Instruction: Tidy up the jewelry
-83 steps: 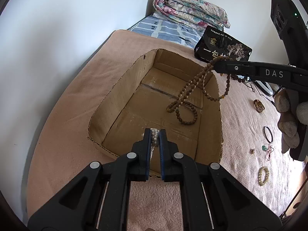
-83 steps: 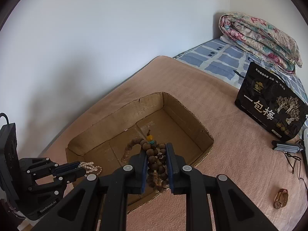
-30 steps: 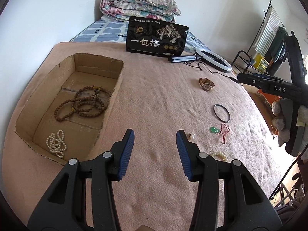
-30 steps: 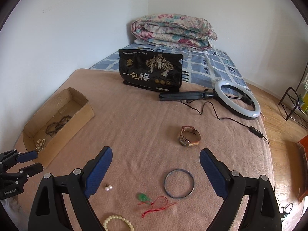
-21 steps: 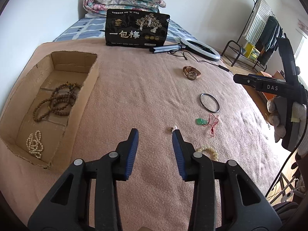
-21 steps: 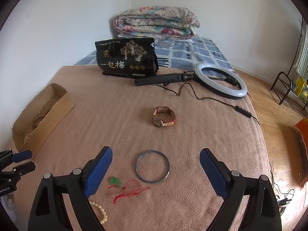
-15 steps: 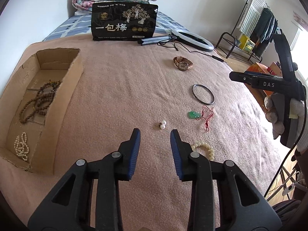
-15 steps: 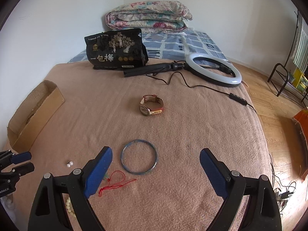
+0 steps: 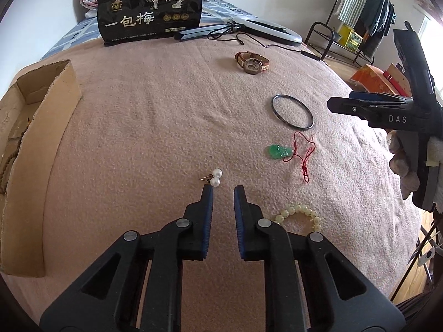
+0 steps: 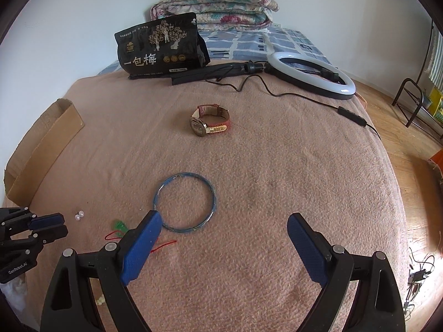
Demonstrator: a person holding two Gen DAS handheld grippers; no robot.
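step: pick pearl earrings (image 9: 215,177) | left tool (image 9: 223,191) slightly spread, empty, its left tip just short of them, bangle (image 10: 184,203) beyond | advice: centre jaws over both pearls (tiny, roll-prone) | right tool (image 10: 223,225) spread wide, empty | change: left tool closer than half a second ago
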